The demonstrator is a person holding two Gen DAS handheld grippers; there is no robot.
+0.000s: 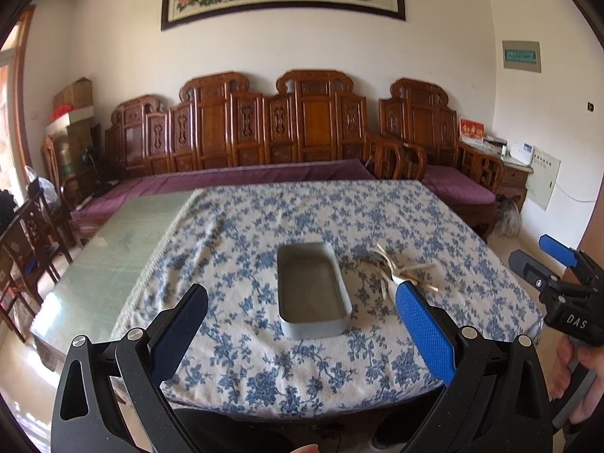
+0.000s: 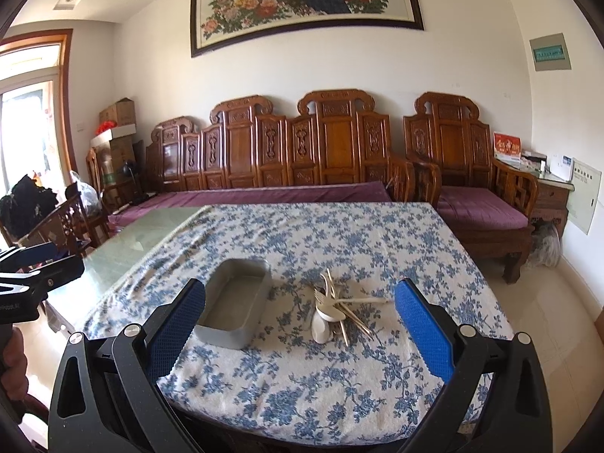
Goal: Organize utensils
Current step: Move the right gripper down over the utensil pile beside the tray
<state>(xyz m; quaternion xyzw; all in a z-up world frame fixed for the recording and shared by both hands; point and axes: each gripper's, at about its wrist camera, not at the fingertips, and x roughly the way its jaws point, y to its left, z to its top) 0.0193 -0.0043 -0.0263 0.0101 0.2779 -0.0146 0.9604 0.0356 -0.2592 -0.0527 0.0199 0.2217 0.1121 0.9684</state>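
Two grippers: your left gripper [image 1: 302, 324] and right gripper [image 2: 300, 319] hold their jaws wide apart, gripping nothing.
Utensils [image 2: 336, 307]: tangled pile on the surface [image 2: 302, 377], pieces hard to separate.
Tin [image 2: 236, 302]: just left of them.

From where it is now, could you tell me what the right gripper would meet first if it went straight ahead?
Probably the utensil pile on the tablecloth; depth is hard to judge.
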